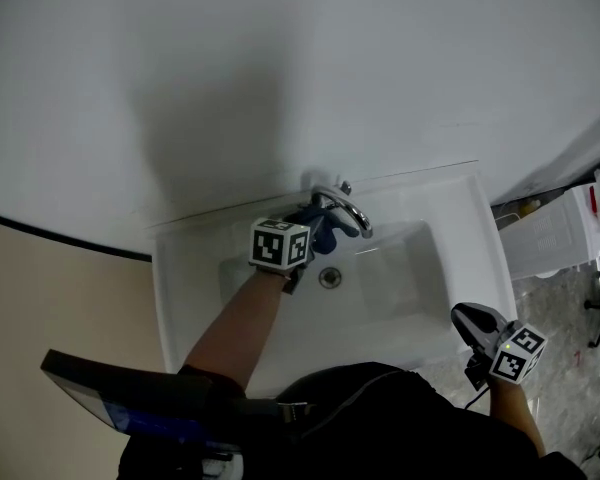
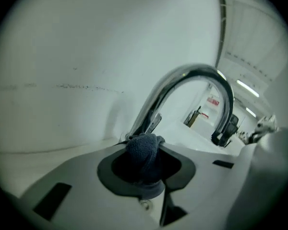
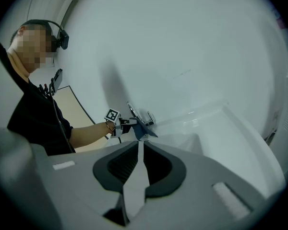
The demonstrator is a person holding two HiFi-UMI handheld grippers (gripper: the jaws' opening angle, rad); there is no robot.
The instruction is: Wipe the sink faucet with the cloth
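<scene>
Sitting right at the base of the chrome faucet (image 2: 192,80), the dark blue cloth (image 2: 143,152) is pinched between the left gripper's (image 1: 308,231) half-closed jaws, at the back of the white sink (image 1: 180,298). The right gripper (image 3: 140,143) hangs well apart by the sink's front right rim, jaws pressed together and empty.
</scene>
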